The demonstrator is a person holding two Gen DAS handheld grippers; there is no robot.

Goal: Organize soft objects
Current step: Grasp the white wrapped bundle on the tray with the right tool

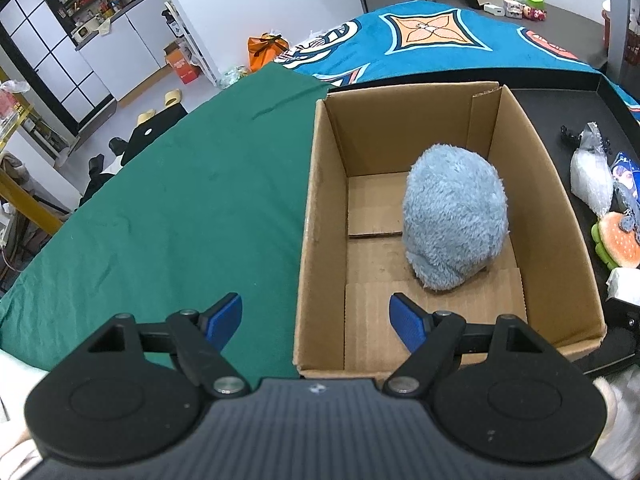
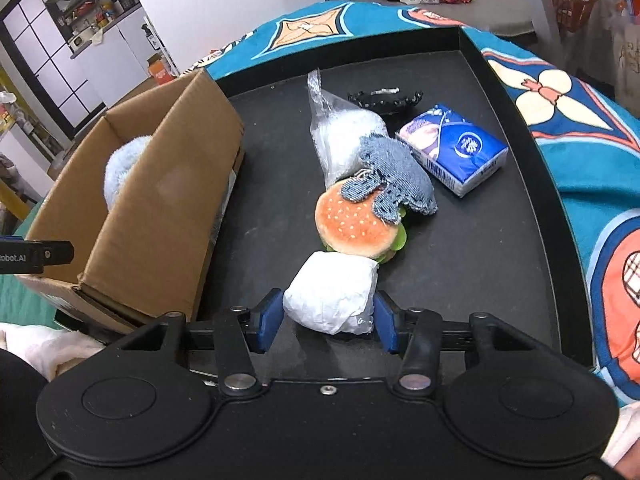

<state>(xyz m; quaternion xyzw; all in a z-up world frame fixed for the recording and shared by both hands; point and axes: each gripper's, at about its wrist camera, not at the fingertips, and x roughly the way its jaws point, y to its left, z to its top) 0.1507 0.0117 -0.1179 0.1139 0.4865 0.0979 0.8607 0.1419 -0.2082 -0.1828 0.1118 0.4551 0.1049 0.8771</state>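
Observation:
An open cardboard box (image 1: 560, 216) holds a fluffy light-blue plush ball (image 1: 454, 216); the box (image 2: 160, 208) and plush (image 2: 120, 164) also show in the right wrist view. My left gripper (image 1: 316, 320) is open and empty above the box's near left corner. My right gripper (image 2: 326, 318) is shut on a white wrapped soft bundle (image 2: 334, 298) on the black tray (image 2: 480, 264). Beyond it lie a plush hamburger (image 2: 356, 226), a denim piece (image 2: 394, 176), a clear bag of white stuffing (image 2: 340, 140) and a blue tissue pack (image 2: 456, 146).
A green cloth (image 1: 180, 208) covers the surface left of the box. A patterned blue blanket (image 1: 432, 40) lies behind and to the right (image 2: 580, 152). A black toothed clip (image 2: 384, 98) lies at the tray's far side. Room furniture stands at the far left.

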